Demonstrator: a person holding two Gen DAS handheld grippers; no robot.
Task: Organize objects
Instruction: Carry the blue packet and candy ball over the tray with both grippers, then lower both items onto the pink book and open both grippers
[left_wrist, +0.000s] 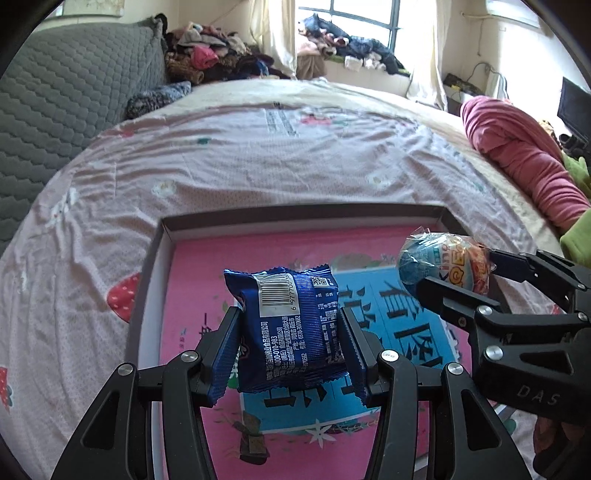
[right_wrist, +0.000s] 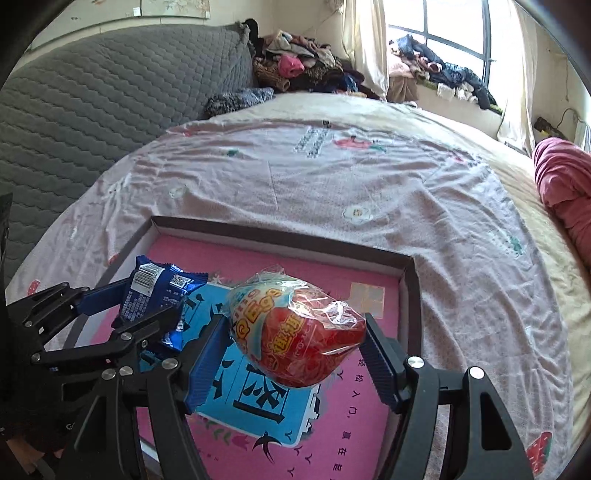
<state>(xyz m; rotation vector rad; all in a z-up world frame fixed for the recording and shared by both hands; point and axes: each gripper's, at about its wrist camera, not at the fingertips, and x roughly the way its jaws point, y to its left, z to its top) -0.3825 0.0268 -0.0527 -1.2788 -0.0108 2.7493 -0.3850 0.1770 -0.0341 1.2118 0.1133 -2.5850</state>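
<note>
Blue foil with fine ribs wraps the snack packet (left_wrist: 291, 328) that is clamped between the pads of the left gripper (left_wrist: 290, 347); it is seen at the lower centre of the left wrist view. A white barcode panel is printed on it, with the digits "6 977700" readable beneath the bars, a QR code beside it, and the number "4000-010-983" among small Chinese print.

At the centre of the right wrist view, a Kinder egg (right_wrist: 295, 332) in crinkled clear film is gripped by the right gripper (right_wrist: 295, 350), its pads pressed on the egg's two sides. Its shell is red and orange on one end and blue on the other; the letters "Kin" can be read on it at the right of the left wrist view, and a yellow band of letters that cannot be read surely.

Both items are held above a shallow cardboard tray (left_wrist: 155, 258) lying on the bed (left_wrist: 258, 158). The tray's floor is pink, with a blue panel bearing large Chinese characters. "DAS" is embossed on the right gripper's body.
</note>
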